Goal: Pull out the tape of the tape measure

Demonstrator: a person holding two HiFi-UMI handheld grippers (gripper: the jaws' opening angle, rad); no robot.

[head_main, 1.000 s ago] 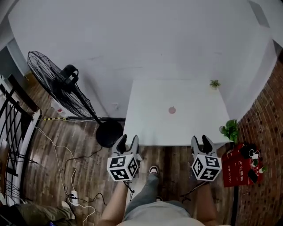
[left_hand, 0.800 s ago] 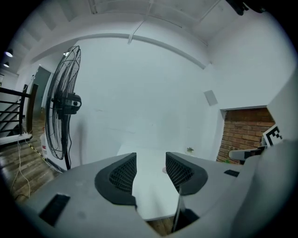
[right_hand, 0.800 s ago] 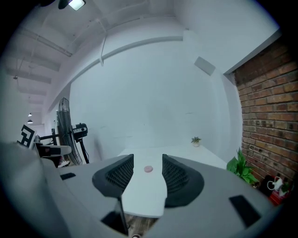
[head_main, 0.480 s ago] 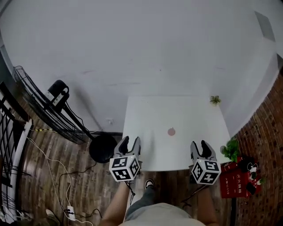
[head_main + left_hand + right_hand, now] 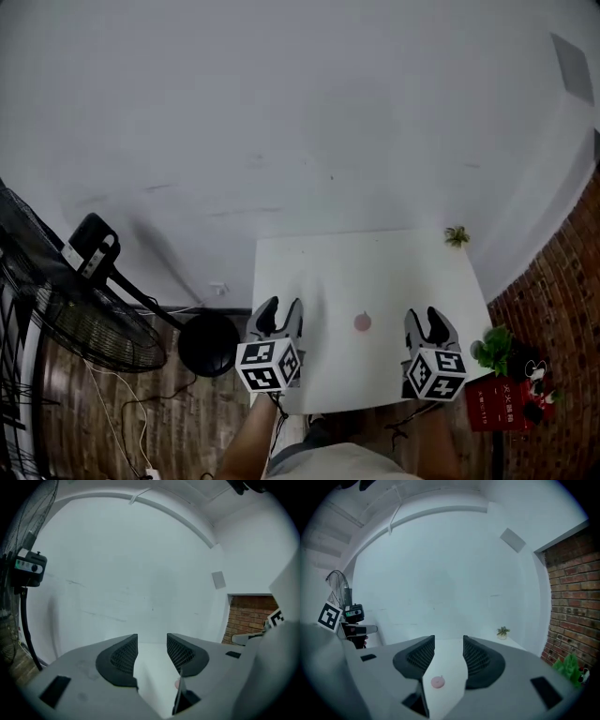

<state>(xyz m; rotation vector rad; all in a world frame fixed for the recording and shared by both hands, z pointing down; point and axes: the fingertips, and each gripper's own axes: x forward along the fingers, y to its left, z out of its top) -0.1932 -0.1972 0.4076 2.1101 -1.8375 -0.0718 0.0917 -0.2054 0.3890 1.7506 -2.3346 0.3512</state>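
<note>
A: Where is the tape measure (image 5: 363, 322) seen?

B: It is seen as a small pink round case lying flat on the white table (image 5: 375, 258), toward the near side. From the head view it is placed between the two grippers and touched by neither. In the right gripper view it is framed low in the gap between the jaws, but further out on the tabletop.

A: How are the grippers held?

B: The left gripper (image 5: 281, 309) is held over the table's near left corner and the right gripper (image 5: 424, 319) over the near right edge. The jaws of each are parted, and nothing is clamped between them.

A: What else is shown?

B: A small potted plant (image 5: 457, 235) is set at the table's far right corner. A standing fan (image 5: 80, 314) is seen on the wooden floor to the left.
</note>
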